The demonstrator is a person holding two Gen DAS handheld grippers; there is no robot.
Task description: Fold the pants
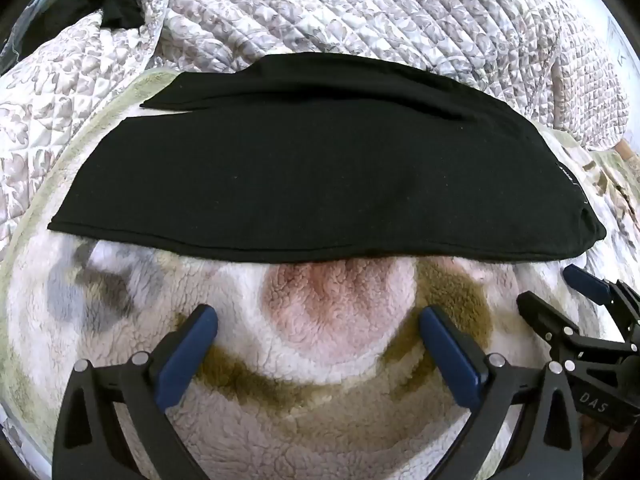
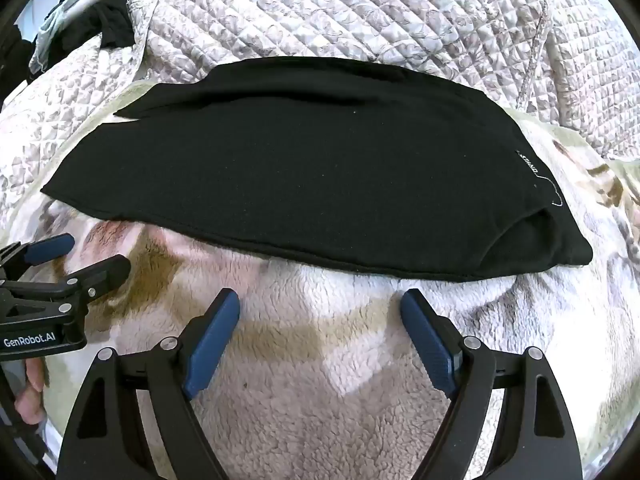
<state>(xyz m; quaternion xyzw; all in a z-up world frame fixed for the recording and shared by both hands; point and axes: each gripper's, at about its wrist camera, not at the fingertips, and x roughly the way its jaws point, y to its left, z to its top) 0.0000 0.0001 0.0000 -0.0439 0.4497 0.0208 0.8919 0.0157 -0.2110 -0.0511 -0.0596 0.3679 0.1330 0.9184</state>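
"GenRobot.AI" stands on the left gripper [image 2: 86, 258]; "DAS" stands on the right gripper [image 1: 556, 290].

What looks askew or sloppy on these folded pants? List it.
On the black pants, the layers do not line up: a strip at the far left pokes out past the top layer. At the right end the fold gapes open. Both grippers, left and right, are open and clear.

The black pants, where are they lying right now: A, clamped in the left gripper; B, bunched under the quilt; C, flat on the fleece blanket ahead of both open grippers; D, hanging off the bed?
C: the black pants lie flat on the fleece blanket, beyond the open, empty left gripper and right gripper.
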